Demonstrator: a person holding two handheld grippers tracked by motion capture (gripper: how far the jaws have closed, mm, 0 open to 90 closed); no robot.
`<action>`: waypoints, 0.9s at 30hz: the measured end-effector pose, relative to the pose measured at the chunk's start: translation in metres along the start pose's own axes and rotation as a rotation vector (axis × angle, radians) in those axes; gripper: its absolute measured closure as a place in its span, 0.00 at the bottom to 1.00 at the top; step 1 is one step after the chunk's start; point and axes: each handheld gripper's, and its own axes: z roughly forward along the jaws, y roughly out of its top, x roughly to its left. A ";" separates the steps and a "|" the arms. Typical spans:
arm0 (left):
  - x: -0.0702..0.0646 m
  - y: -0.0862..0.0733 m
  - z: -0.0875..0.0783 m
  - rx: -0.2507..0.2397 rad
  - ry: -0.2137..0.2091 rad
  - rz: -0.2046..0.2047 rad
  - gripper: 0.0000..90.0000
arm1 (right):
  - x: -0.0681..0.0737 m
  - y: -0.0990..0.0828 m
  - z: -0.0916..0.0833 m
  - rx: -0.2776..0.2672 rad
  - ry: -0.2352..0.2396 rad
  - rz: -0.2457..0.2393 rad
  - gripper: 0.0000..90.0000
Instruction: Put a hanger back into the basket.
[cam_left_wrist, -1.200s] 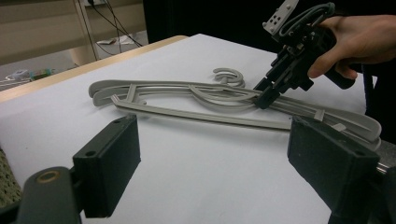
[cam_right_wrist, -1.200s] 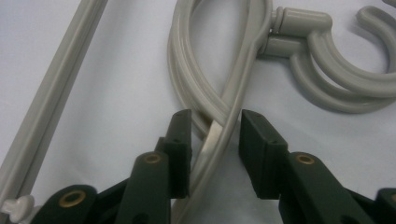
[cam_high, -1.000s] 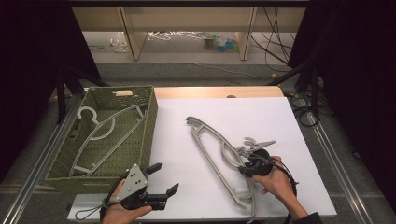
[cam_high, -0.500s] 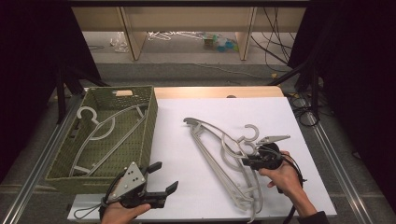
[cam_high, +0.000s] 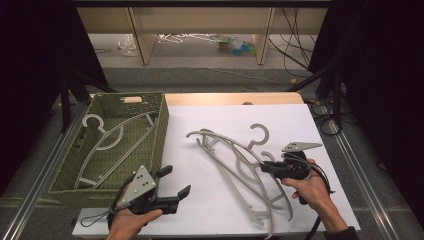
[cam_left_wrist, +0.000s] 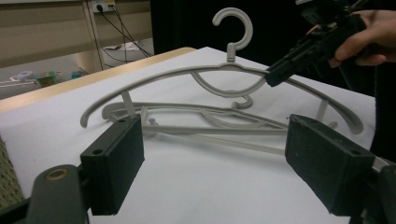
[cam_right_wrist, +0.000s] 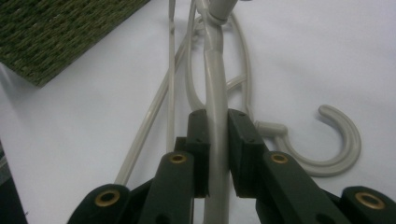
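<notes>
The right claw has just been closing and now clamps the top hanger's shoulder, probably to carry it to the basket, while the left claw waits open over the counter.

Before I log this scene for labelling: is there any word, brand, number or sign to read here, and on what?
None can be read.
The grey hangers, the green basket and the white board carry no print.
The clutter on the far floor is too small and blurred to tell.
</notes>
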 end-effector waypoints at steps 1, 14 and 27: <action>0.001 0.003 0.002 0.007 0.011 0.021 0.22 | 0.001 0.001 -0.001 0.004 0.010 -0.013 0.89; -0.001 0.046 0.075 0.130 -0.086 0.153 0.22 | 0.016 0.002 -0.014 0.027 0.063 -0.165 0.89; -0.009 0.044 0.131 0.291 -0.206 0.286 0.32 | 0.035 0.004 -0.019 0.061 0.104 -0.268 0.89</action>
